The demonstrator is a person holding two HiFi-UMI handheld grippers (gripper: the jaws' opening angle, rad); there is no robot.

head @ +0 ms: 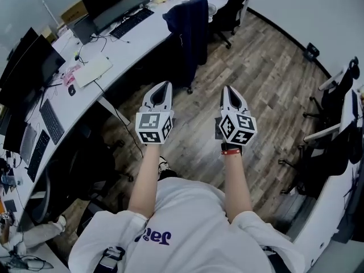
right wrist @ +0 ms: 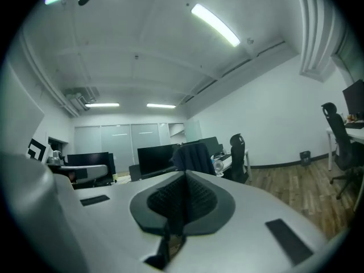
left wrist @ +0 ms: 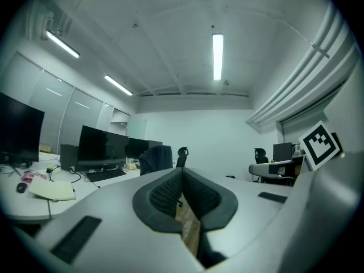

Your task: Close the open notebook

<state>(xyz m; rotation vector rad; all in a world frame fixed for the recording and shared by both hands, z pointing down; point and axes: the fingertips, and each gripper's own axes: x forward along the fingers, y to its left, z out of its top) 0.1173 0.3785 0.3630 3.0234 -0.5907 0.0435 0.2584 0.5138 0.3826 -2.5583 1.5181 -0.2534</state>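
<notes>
A white counter [head: 149, 32] curved along the left, carrying monitors [head: 31, 67], keyboards [head: 51, 121] and the notebook [head: 94, 71], well apart from both claws. The left claw [head: 164, 87] and the right claw [head: 228, 90] hovered clenched and empty over the wood floor [head: 267, 78]. Office chairs [head: 341, 95] stood at the right.

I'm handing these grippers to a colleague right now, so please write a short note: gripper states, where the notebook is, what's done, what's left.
Left gripper: shut, empty, held level over the wooden floor.
Right gripper: shut, empty, level beside it.
Notebook: on the white desk off to the left, well clear of both grippers. From here I cannot tell whether it lies open.
Done: nothing visible; neither gripper touches it.
Left: step to the desk, check the notebook, and fold its cover shut.
</notes>
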